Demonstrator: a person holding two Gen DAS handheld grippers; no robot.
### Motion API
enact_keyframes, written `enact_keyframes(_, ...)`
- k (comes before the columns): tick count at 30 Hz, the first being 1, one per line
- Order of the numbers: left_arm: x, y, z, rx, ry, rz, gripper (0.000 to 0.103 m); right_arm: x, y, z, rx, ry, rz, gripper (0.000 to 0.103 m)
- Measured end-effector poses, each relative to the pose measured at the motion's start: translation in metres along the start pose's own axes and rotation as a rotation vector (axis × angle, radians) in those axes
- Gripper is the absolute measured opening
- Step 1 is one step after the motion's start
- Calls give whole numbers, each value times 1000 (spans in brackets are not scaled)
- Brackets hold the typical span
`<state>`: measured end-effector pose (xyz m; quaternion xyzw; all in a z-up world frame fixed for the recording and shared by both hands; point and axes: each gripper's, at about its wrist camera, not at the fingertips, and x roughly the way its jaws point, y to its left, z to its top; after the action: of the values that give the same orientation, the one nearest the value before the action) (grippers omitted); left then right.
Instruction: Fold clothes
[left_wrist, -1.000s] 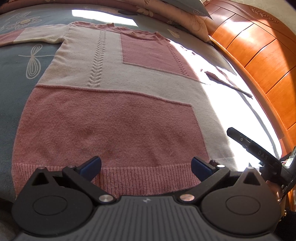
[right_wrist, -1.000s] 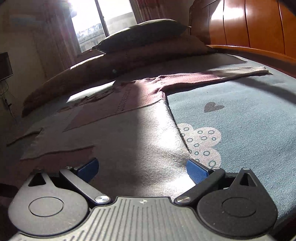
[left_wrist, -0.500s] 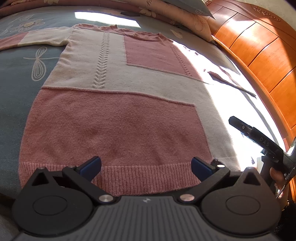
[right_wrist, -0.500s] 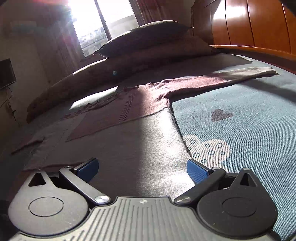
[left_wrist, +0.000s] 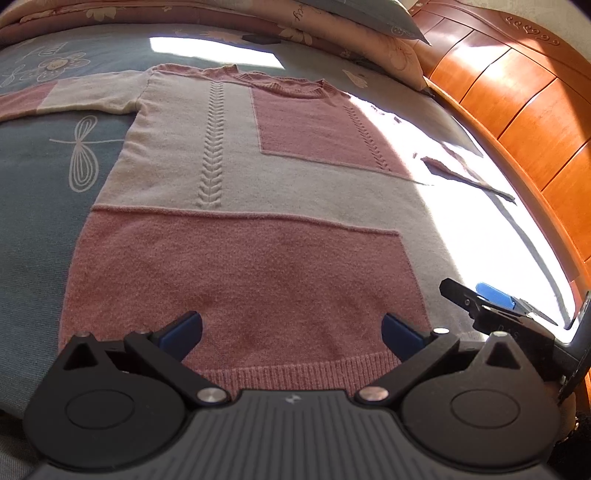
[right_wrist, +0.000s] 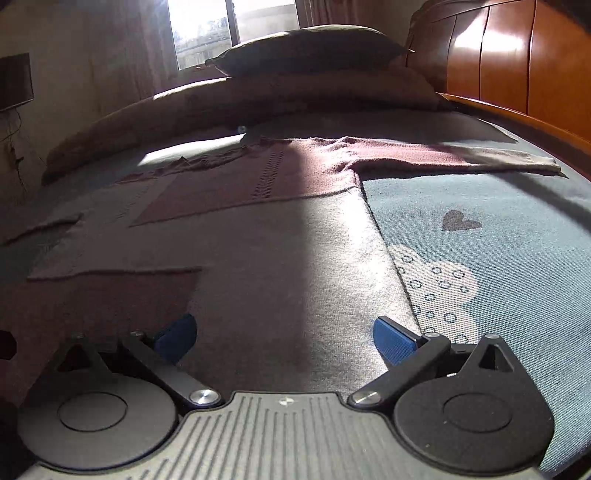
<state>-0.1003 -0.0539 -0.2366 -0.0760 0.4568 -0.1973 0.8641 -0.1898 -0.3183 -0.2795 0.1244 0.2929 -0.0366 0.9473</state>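
Pink-and-cream colour-block knitted sweater (left_wrist: 240, 206) spread flat, front up, on blue patterned bed cover (left_wrist: 33, 184), sleeves out to both sides.

Left gripper (left_wrist: 291, 332) spread wide over the ribbed pink hem, gripping nothing; right gripper (right_wrist: 284, 334) likewise wide apart above the cream side edge, near the wooden headboard (left_wrist: 517, 96).

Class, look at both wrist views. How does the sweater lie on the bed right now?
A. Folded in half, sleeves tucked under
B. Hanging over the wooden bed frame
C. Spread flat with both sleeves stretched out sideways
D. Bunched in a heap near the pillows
C: the sweater lies flat on the bedspread, one sleeve out to the side in each wrist view, with both the left gripper and right gripper open at its hem.
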Motion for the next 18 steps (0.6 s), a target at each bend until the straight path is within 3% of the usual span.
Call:
enact_keyframes(4,11,25,48,-71,-27,-16,102,-6,2,-1,45,-6,-24,103)
enact_keyframes(8,45,50,89,-151,2,-2,102,-3,23,-4,-81,-1,-26,103)
enact_keyframes(12,80,65,99,-202,47,54,102,-2,38,-6,-153,-11,6,103)
enact_keyframes(18,85,58,104,-140,18,72,102,4,43,-4,-127,13,15,103)
